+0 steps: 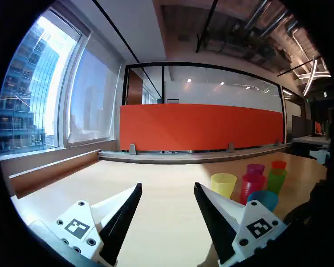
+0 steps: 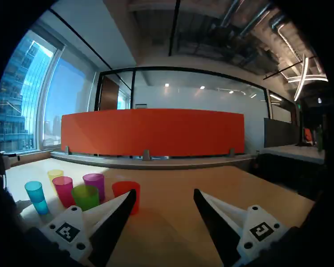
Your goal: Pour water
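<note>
So, left gripper [image 1: 167,187]: jaws are standing wide apart with nothing between them, hovering low over the table [image 1: 167,222] and facing bare wood.
Cups, from the right gripper view: a tight cluster is sitting between the two grippers, running blue cup [image 2: 35,196], yellow cup [image 2: 55,174], pink cup [image 2: 63,189], green cup [image 2: 85,196], purple cup [image 2: 94,183], red cup [image 2: 126,189].
Water: I cannot tell whether any cup is holding any; their insides are hiding from both cameras.
Right gripper [image 2: 164,192]: jaws are also gaping wide and gripping nothing, with the red cup peeking out just behind its left-hand finger.
Risk, picking: the cups are crowding each other, some touching or nearly so, so a wide jaw going for one is likely bumping its neighbours over.
Risk, gripping: these look like light plastic, so I'm judging that a hard squeeze is going to buckle one and a soft squeeze is going to let it slip mid-tilt.
Risk, pouring: the receiving cup is standing loose, so a knock on its rim could be sending it sliding and spilling.
Surroundings: the window [image 1: 29,98] is glaring at far left, the orange partition [image 1: 198,127] is running along the table's back edge, and another desk [image 2: 296,151] is sitting off right.
In the way: only the cups themselves are blocking one another.
</note>
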The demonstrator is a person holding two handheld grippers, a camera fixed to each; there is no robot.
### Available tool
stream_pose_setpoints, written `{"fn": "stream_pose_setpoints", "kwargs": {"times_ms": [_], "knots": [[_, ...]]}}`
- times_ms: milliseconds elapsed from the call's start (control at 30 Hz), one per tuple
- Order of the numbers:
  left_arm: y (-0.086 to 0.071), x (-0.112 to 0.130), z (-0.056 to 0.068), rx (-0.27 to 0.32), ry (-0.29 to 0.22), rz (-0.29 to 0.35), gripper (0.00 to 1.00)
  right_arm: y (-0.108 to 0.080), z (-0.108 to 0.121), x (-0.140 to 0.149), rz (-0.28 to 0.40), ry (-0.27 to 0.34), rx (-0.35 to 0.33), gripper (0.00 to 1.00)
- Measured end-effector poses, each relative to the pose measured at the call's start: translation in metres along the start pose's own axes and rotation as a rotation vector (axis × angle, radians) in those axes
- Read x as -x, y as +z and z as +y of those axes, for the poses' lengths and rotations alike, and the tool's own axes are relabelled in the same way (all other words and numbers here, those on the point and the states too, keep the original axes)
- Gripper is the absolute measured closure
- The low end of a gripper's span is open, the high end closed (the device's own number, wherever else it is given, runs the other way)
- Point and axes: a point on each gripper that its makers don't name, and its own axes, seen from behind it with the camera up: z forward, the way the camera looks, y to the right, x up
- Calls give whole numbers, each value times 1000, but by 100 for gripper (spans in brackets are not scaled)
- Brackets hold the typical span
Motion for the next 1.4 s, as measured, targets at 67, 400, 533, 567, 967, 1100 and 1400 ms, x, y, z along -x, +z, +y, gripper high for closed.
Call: {"fn": "stream_pose_setpoints", "kwargs": {"times_ms": [67, 400, 533, 567, 967, 1100, 1400], "knots": [[1, 3, 3, 2, -10, -7, 14, -1, -1, -2, -8, -1, -5, 0], [7, -37, 4, 31, -50, -5, 14, 2, -3, -44, -29, -10, -32, 0], [10, -67, 6, 51, -46, 7, 14, 6, -4, -68, -34, -9, -45, 0], [10, -74, 7, 58, -45, 11, 14, 7, -4, -74, -34, -7, -48, 0], [18, -149, -2, 63, 14, 20, 14, 20, 2, -143, -22, -16, -49, 0], [22, -168, -3, 70, 15, 12, 14, 22, 1, -160, -16, -21, -58, 0], [25, -201, 5, 119, 10, 13, 14, 22, -3, -183, -24, -28, -78, 0]]}}
